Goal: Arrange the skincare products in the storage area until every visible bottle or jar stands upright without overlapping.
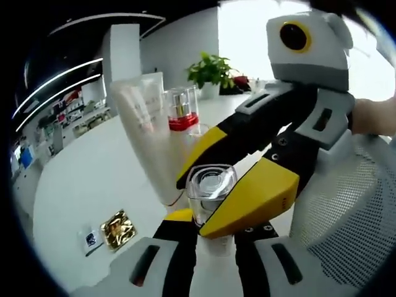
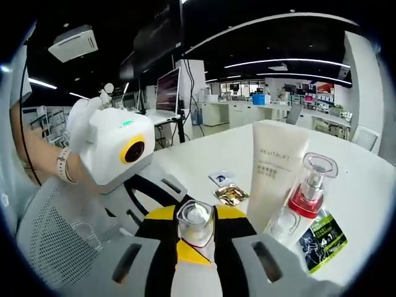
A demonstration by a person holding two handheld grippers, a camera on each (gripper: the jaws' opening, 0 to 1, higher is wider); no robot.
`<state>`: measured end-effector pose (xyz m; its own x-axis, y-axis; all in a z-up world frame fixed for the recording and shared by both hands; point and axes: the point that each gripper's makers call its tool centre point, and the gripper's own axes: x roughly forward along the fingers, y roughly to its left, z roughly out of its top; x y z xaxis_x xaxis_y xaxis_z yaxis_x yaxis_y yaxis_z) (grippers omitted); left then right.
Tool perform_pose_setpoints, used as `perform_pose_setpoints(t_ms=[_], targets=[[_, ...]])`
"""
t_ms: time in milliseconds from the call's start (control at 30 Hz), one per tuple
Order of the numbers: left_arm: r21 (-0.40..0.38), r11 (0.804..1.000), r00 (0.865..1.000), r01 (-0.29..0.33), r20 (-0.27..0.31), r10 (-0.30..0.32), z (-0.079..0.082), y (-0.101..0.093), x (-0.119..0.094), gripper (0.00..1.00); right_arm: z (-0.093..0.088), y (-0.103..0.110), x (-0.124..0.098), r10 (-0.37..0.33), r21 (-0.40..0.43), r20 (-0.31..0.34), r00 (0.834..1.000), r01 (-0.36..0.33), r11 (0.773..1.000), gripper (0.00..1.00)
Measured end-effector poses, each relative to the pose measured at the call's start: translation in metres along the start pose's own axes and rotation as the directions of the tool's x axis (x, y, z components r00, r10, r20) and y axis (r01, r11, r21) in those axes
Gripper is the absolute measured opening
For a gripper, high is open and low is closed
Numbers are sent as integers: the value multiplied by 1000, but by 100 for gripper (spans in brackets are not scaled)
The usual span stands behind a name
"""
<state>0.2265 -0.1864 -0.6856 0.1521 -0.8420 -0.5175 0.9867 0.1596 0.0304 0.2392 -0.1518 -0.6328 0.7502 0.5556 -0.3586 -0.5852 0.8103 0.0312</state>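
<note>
Clear glass jar with transparent cap (image 1: 209, 197) pinched between both the left gripper (image 1: 207, 226) and right gripper (image 2: 195, 238), above white table (image 1: 80, 179); white tube (image 2: 276, 167) and red-based pump bottle (image 2: 311, 184) already upright, small sachets (image 2: 230, 193) lying flat; placement pending.

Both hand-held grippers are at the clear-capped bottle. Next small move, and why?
Probably open one hand-held gripper and let the other carry on. In the left gripper view, the left hand-held gripper and the right hand-held gripper both close around the clear-capped bottle. Then stand it on bare white table beside the upright white tube and red-based bottle, not overlapping them.
</note>
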Motion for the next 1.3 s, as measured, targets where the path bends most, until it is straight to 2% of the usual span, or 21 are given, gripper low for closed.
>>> perform_pose_setpoints(t_ms=[200,333,633,867,1300], targets=[[17,999,1000,-28,-9,28,-2,5,0,27,0,-1,1,-3,-4,-1,1000,3,1000,21],[8,999,999,-36,-23,37,-5,8,-1,28,-2,-3,1,-17,-18,-8,1000,17,1000,21],[23,999,998,-44,-52,46,-10,9,-1,26,-3,-4,3,-21,-30,-10,1000,21,999,22],[56,998,998,-30,-56,33,-9,4,0,19,-3,-6,2,-33,-18,-7,999,33,999,22],[67,997,997,-41,-70,46,-12,8,-1,19,-8,-3,1,-28,-22,-32,999,27,999,24]])
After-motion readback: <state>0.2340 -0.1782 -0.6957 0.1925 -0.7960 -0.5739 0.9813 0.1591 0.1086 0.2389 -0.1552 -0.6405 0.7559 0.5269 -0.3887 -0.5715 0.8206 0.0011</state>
